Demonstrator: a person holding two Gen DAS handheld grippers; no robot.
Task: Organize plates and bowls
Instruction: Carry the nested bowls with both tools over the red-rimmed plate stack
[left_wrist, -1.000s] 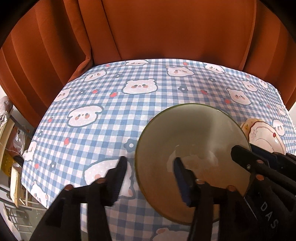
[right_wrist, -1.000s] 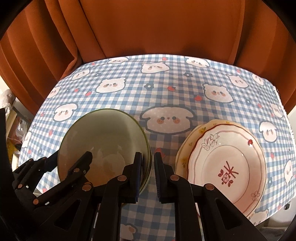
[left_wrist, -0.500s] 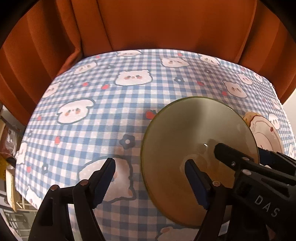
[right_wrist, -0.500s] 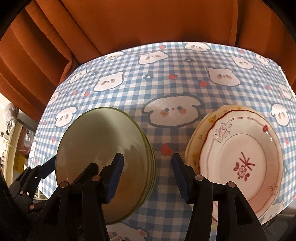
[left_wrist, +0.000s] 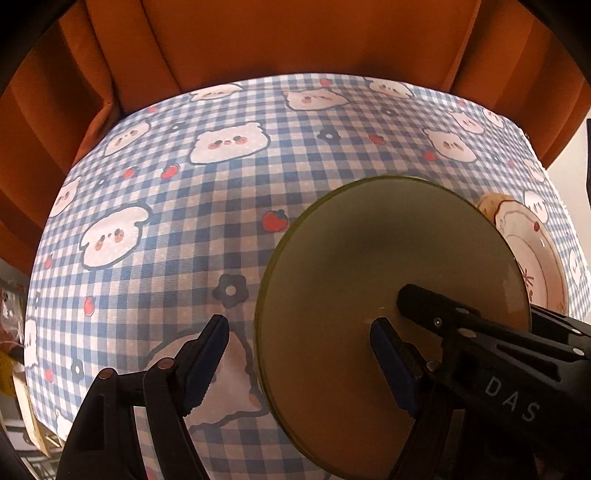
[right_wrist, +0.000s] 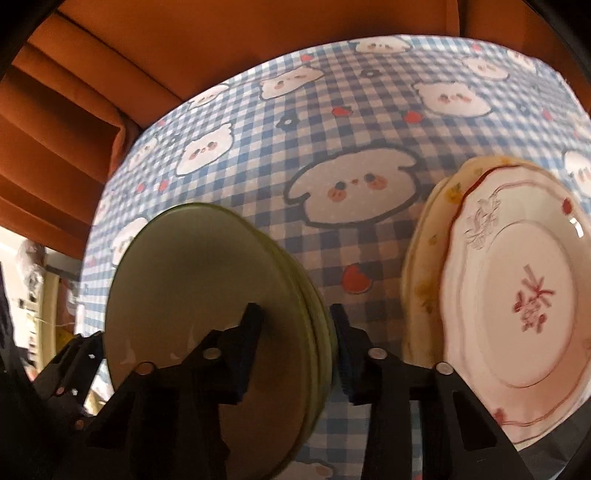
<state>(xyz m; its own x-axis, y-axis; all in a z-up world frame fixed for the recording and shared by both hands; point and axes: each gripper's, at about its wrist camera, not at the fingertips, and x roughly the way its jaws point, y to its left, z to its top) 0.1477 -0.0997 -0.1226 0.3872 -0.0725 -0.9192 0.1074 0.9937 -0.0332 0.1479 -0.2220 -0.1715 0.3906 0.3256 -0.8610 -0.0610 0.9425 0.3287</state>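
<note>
Both tools are spread, straddling opposite rims of the green plates (right_wrist: 207, 295): left tool (left_wrist: 299, 363), right tool (right_wrist: 295, 350). Glazed, brittle, slippery; rim grip suits.

Home dining setting. Table under a blue-and-white gingham tablecloth (left_wrist: 192, 206) printed with cartoon animal faces, strawberries, flowers. Rust-orange upholstered seat back (left_wrist: 295, 37) pressed against the far edge. Household crockery: stacked green plates (right_wrist: 207, 295) near left, floral-patterned plates (right_wrist: 517, 302) near right. Cluttered shelving (left_wrist: 14, 369) glimpsed far left, blurred.
</note>
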